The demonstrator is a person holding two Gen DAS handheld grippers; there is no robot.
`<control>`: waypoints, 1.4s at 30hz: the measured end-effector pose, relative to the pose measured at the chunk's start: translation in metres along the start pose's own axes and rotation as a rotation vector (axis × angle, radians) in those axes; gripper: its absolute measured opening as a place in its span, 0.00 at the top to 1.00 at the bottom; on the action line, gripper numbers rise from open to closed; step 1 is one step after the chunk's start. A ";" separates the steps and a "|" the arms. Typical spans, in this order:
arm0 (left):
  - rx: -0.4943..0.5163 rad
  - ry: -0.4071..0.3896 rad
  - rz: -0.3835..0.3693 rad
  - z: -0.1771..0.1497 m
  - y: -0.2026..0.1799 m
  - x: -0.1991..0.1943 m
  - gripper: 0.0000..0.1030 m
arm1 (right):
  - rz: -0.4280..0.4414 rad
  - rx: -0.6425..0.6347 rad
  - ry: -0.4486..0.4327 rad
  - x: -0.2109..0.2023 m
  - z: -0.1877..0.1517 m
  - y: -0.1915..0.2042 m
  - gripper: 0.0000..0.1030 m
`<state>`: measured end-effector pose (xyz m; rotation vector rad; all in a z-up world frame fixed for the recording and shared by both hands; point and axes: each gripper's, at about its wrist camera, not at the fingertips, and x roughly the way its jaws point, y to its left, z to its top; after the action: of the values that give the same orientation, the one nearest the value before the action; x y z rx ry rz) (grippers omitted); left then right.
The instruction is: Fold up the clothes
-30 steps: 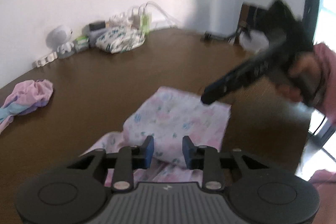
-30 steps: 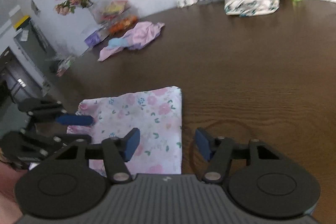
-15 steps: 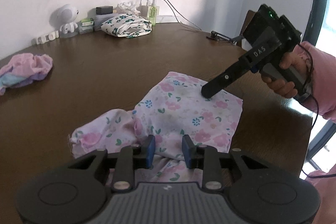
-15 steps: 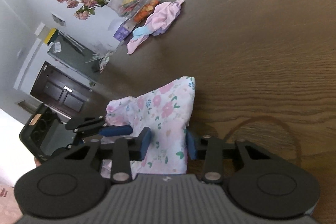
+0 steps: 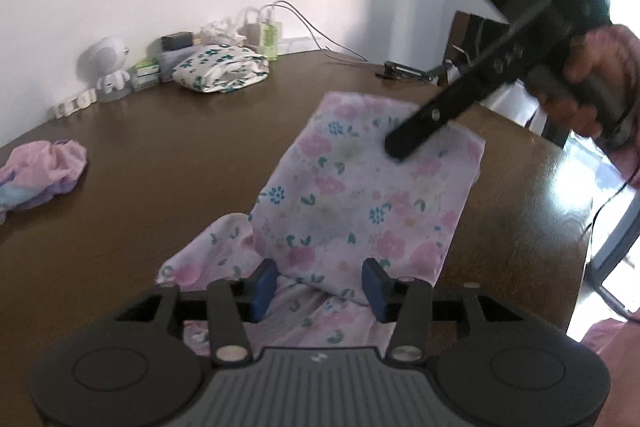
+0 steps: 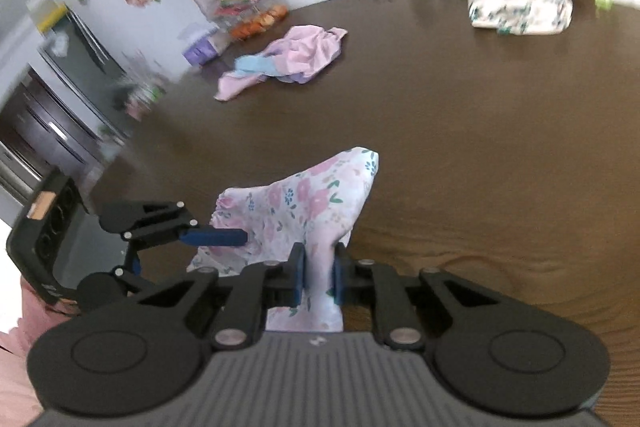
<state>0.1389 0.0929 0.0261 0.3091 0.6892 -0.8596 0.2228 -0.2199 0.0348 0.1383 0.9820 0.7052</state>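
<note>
While the floral garment [image 5: 360,195] is raised off the worktop [image 5: 168,163] at its right side, its near-left part lies crumpled on the wood by the left claw [image 5: 318,285].

Item: pink-flowered cloth, thin, part-folded, near edge of the worktop. In the right wrist view it stands up as a peak [image 6: 304,203].

Right claw [image 6: 318,277]: closed on a bunched fold of the garment, cloth pinched between the blue pads.

Left claw: jaws parted, blue pads astride the near hem, gripping nothing; cloth lies loose between and below them.

Step in hand, as judged: carrying the lifted right portion over to make a fold. To do it well, keep the pinch firm and the lifted edge taut, let the left claw pin or take the near hem so the lower layer does not drag, and lay edge to edge before letting go. Thin cloth will likely sag and wrinkle if lowered slack.

Also on worktop: a crumpled pink garment [image 6: 296,55], far left; a folded white-and-green bundle [image 6: 520,7], far side by the wall; a small white robot figure [image 5: 108,67] beside it.
</note>
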 end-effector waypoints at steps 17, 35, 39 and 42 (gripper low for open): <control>-0.054 -0.055 -0.025 0.005 0.023 0.004 0.58 | -0.368 -0.392 0.058 0.022 0.006 0.138 0.87; 0.027 -0.033 -0.042 0.004 0.036 0.007 0.52 | -0.396 -0.446 0.080 0.053 0.003 0.160 0.87; 0.015 -0.051 -0.049 -0.013 0.041 -0.018 0.51 | -0.394 -0.470 0.073 0.067 -0.001 0.168 0.87; 0.016 -0.014 -0.063 -0.023 0.038 -0.012 0.52 | -0.392 -0.488 0.067 0.077 -0.004 0.175 0.87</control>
<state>0.1526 0.1355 0.0167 0.2964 0.6823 -0.9266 0.1627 -0.0394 0.0496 -0.4960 0.8418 0.5685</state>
